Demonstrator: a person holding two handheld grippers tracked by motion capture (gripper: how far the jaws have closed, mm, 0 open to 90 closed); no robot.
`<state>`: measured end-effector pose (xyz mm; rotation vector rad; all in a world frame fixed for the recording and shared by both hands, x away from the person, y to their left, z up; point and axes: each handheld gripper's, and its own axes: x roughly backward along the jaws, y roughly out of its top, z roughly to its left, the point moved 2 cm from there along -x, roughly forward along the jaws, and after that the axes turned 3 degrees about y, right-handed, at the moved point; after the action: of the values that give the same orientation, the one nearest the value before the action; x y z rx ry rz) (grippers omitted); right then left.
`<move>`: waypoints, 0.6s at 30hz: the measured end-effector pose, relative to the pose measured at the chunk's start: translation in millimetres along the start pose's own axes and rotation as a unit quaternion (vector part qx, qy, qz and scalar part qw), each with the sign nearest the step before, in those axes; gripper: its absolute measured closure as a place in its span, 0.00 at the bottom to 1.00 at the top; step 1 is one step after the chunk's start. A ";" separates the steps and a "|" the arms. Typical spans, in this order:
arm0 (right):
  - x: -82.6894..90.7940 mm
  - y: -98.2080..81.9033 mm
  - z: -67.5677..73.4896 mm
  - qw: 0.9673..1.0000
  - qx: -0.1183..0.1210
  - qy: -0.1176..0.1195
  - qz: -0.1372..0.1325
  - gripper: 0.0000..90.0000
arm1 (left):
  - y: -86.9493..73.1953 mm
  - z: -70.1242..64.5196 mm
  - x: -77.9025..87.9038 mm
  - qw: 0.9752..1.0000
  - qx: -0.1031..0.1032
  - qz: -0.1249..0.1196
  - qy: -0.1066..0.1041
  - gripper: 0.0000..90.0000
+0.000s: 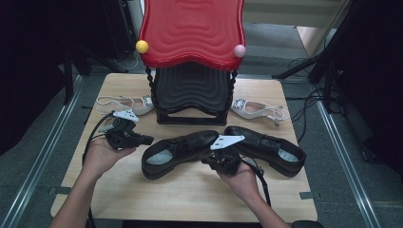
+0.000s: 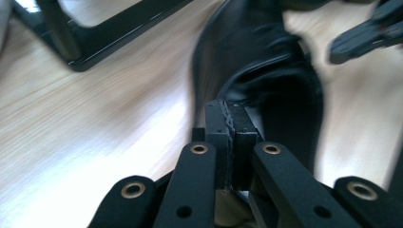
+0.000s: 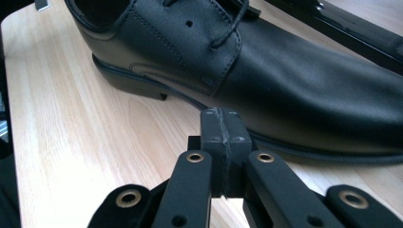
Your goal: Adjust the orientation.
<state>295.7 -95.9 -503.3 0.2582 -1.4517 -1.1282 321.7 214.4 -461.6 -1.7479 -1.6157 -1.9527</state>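
Where the wooden worktop [image 1: 190, 190] carries two black lace-up shoes, the left shoe [image 1: 178, 153] lies with its toe pointing toward the middle and its opening toward the person's left; the right shoe [image 1: 266, 148] lies toe to toe with it, opening toward the right. Both openings show a pale insole and hold nothing else. Behind them stands a black shoe rack [image 1: 192, 95] with a red top shelf [image 1: 192, 31]; one white sandal [image 1: 126, 104] lies to its left, another [image 1: 259, 110] to its right. The left hand-held gripper [image 1: 148, 139] has its jaws pressed together on nothing, just beside the heel end of the left shoe. The right hand-held gripper [image 3: 221, 124], jaws likewise together and empty, sits close against the side of a shoe near its sole. Bare wood lies open between the shoes and the near edge, and along the left edge.
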 end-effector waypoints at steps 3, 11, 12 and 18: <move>-5.4 0.4 2.2 1.000 0.004 -0.006 -0.002 1.00 | -5.5 6.8 -11.3 1.000 -0.003 0.007 0.004 1.00; -19.0 2.0 5.4 1.000 -0.007 -0.005 -0.004 1.00 | -8.9 12.2 -40.2 1.000 0.002 0.027 0.004 1.00; -19.4 2.3 5.9 1.000 -0.008 -0.006 -0.004 1.00 | -9.1 11.2 -42.0 1.000 0.010 0.026 -0.002 1.00; -19.8 4.5 6.2 1.000 -0.016 -0.004 0.003 1.00 | -12.4 8.6 -41.7 1.000 0.018 0.020 -0.010 1.00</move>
<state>297.5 -76.4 -511.4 0.2264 -1.4396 -1.1490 334.5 202.8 -502.4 -1.7769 -1.5987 -1.8839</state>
